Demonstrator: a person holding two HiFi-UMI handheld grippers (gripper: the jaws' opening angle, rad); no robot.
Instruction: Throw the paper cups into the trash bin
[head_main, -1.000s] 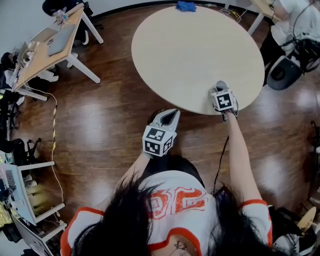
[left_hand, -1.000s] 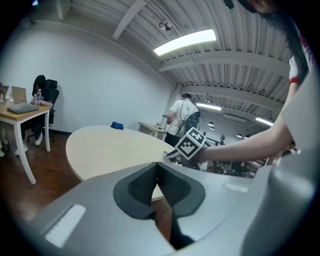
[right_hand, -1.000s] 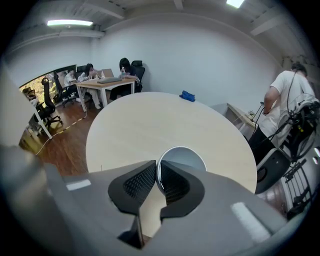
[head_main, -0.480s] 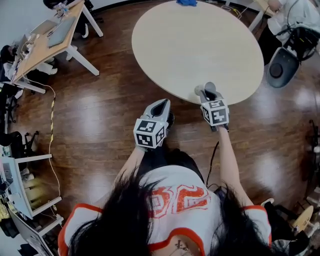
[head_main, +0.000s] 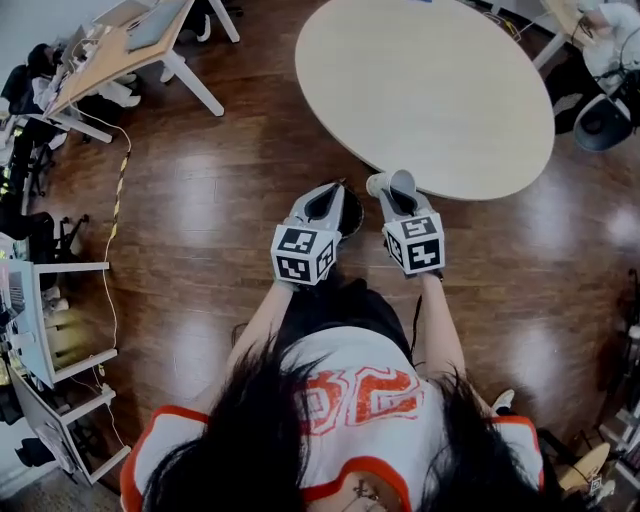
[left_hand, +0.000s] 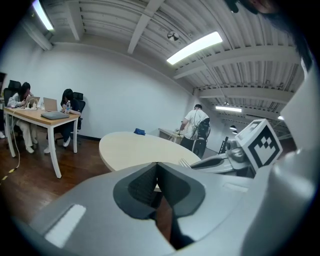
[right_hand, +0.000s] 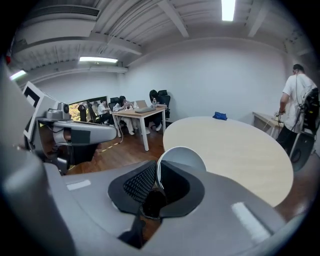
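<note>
A white paper cup (head_main: 384, 183) hangs just off the near edge of the round beige table (head_main: 430, 90), above the wooden floor. My right gripper (head_main: 394, 192) is shut on its wall. In the right gripper view the cup's rim (right_hand: 182, 156) stands up between the dark pads of the right gripper (right_hand: 156, 186). My left gripper (head_main: 331, 195) is close beside it on the left, shut, with nothing between its pads. The left gripper (left_hand: 157, 170) looks towards the table. A dark round shape (head_main: 351, 215) lies partly hidden under the left gripper; I cannot tell what it is.
A blue cloth (right_hand: 220, 116) lies on the table's far side. Desks with seated people (left_hand: 45, 117) stand to the left. A person (right_hand: 296, 100) stands by another desk on the right. A yellow-black cable (head_main: 118, 200) runs over the floor near white shelving (head_main: 40, 330).
The right gripper has carried the cup left, off the table's edge and over the floor. The left gripper has stayed close to the body, and the two now sit side by side.
</note>
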